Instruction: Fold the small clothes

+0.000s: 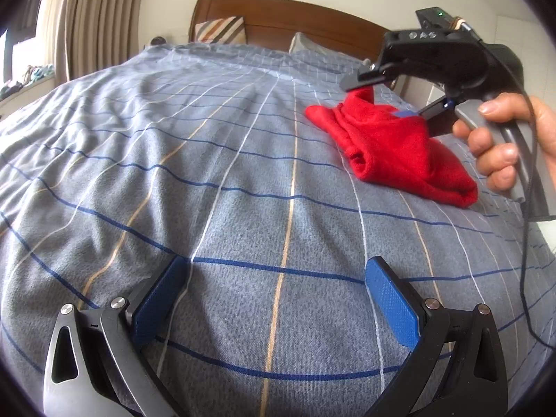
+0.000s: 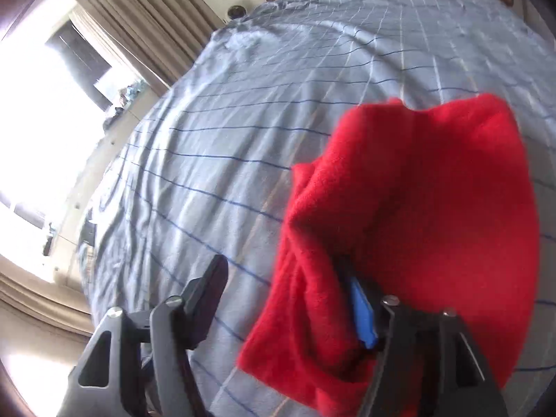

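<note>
A small red garment (image 1: 392, 146) lies bunched on the grey checked bedspread (image 1: 208, 173) at the right. My left gripper (image 1: 274, 285) is open and empty, low over the bedspread, well short of the garment. My right gripper (image 1: 385, 95) is at the garment's far edge, its jaws apart. In the right wrist view the red garment (image 2: 417, 215) drapes over the right finger, whose blue pad (image 2: 363, 312) shows under the cloth. The left finger (image 2: 212, 288) stands free of it. My right gripper (image 2: 288, 292) is open.
A wooden headboard (image 1: 295, 21) and a striped pillow (image 1: 220, 29) stand at the far end of the bed. Curtains (image 1: 93, 17) and a bright window are at the left. The right gripper's cable (image 1: 524, 243) hangs down at the right edge.
</note>
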{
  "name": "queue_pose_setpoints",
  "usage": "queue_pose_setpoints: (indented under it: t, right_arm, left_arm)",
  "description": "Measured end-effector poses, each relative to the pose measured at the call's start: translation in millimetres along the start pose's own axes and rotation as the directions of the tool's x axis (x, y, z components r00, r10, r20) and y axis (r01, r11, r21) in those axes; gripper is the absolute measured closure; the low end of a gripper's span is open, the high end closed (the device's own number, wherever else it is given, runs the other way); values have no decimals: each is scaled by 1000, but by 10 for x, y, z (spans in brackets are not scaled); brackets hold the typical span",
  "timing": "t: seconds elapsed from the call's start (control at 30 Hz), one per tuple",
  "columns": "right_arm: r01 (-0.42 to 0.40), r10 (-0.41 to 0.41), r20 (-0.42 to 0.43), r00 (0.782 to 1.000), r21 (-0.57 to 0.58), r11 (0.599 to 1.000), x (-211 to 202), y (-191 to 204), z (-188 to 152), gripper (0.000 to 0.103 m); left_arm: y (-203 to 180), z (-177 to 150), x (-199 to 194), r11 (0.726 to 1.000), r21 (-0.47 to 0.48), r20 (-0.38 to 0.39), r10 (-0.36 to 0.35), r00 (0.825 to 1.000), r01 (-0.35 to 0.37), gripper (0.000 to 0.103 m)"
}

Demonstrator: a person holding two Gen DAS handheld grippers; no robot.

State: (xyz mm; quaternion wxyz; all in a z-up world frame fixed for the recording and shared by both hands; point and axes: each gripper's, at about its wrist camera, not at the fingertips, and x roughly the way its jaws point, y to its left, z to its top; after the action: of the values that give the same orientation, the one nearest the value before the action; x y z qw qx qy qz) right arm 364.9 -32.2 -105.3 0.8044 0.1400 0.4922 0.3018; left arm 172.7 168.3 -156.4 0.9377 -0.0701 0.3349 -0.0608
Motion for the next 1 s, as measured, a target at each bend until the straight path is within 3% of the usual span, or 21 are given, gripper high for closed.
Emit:
queue_pose_setpoints:
  t: [0.1, 0.13, 0.17, 0.23, 0.3, 0.4, 0.53, 0.6, 0.77, 0.9, 1.0]
  right_arm:
    - [-174, 176, 45, 983, -48, 984, -304, 88, 34, 35]
    - [-182, 186, 62, 981, -73, 981, -407, 114, 54, 35]
    - [-153, 161, 84, 983, -100, 983, -510, 119, 76, 35]
    - [4, 14, 119, 993, -148, 989, -624, 119, 86, 35]
    - [143, -124, 105, 987, -202, 969, -554, 109, 52, 39]
    - [208, -206, 39, 978, -303, 930, -243, 155, -125, 67]
    - [205, -257, -64, 964, -435, 877, 253, 306, -558, 80]
    - [236, -296, -38, 954, -509, 828, 311, 422, -690, 80]
    - [230, -231, 51, 972, -430, 873, -304, 367, -573, 79]
    - [335, -299, 154, 942, -349, 875, -752, 65, -655, 78]
    - [359, -351, 79, 933, -240, 902, -627, -357, -776, 78]
  left_arm:
    - [0, -7, 5, 1000, 4, -4, 5, 1000, -5, 1]
    - [-3, -5, 11, 1000, 5, -5, 6, 1000, -6, 1]
    - [-8, -1, 17, 1000, 6, -6, 7, 1000, -7, 1]
    - [-12, 0, 22, 1000, 6, -7, 7, 1000, -7, 1]
    - [-9, -2, 18, 1000, 6, -7, 7, 1000, -7, 1]
    - [-12, 1, 21, 1000, 5, -6, 6, 1000, -6, 1]
    - [-2, 6, 22, 1000, 3, -1, 1, 1000, -1, 1]
    - [12, 1, 16, 1000, 1, 2, -3, 1000, 3, 1]
    - [19, 2, 14, 1000, 2, -1, 0, 1000, 0, 1]
    - [17, 4, 14, 1000, 3, 0, 0, 1000, 0, 1]
    - [18, -4, 6, 1000, 3, 2, -1, 1000, 1, 1]
